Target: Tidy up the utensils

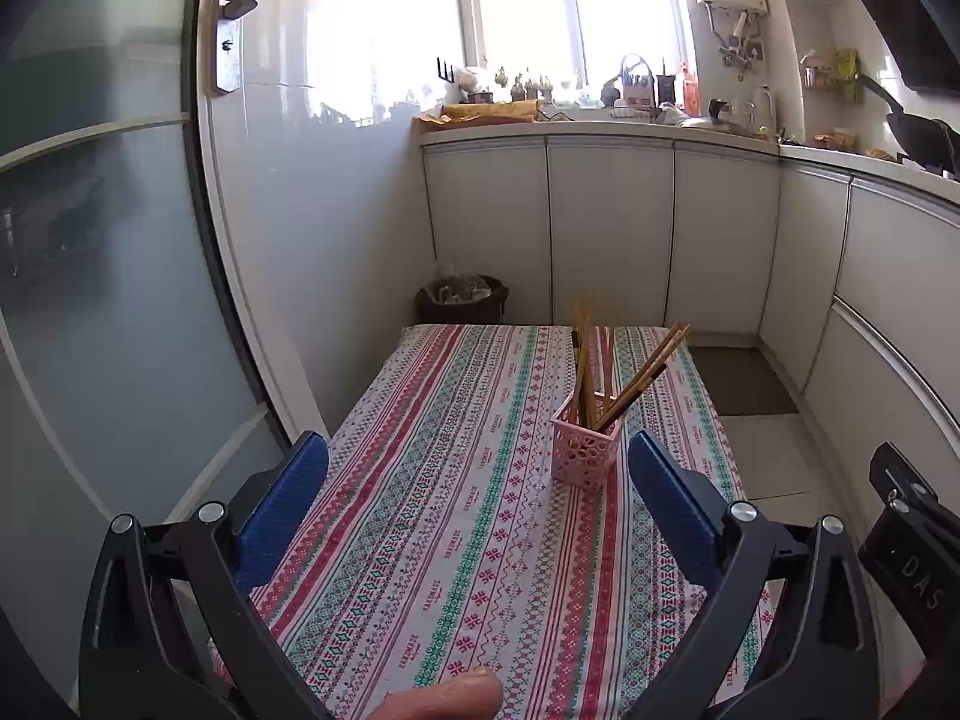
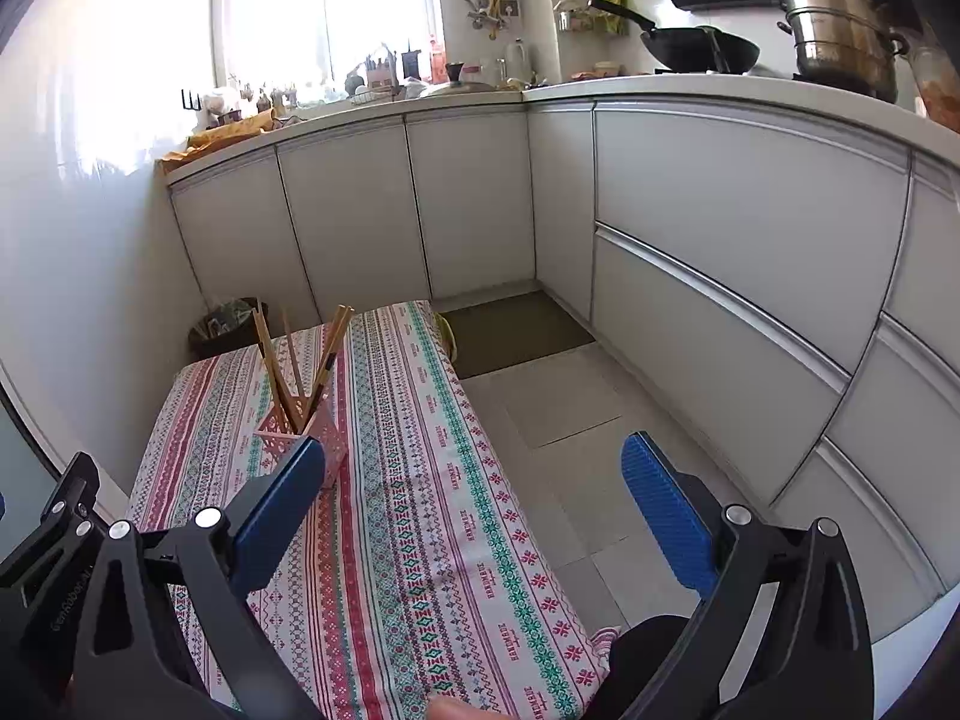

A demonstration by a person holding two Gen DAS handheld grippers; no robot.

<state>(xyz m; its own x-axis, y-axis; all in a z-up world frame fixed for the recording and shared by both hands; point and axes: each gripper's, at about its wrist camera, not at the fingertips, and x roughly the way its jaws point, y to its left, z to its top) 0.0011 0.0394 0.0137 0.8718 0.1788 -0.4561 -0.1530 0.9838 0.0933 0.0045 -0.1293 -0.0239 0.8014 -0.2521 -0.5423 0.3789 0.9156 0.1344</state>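
Note:
A pink perforated holder [image 1: 587, 450] stands on the patterned tablecloth [image 1: 456, 480] with several wooden chopsticks [image 1: 606, 372] upright and leaning in it. My left gripper [image 1: 477, 456] is open and empty, held above the near part of the table, short of the holder. In the right wrist view the holder [image 2: 333, 435] and chopsticks [image 2: 300, 360] sit left of centre, partly behind my left blue finger [image 2: 282, 504]. My right gripper [image 2: 474, 468] is open and empty, over the table's right edge.
White cabinets [image 1: 606, 228] and a cluttered counter [image 2: 420, 96] line the back and right. A bin [image 1: 462, 297] sits beyond the table's far end. A glass door [image 1: 108, 240] is on the left. A floor mat [image 2: 516, 324] lies on the tiles. A wok [image 2: 702, 48] and steel pot [image 2: 840, 30] stand on the counter.

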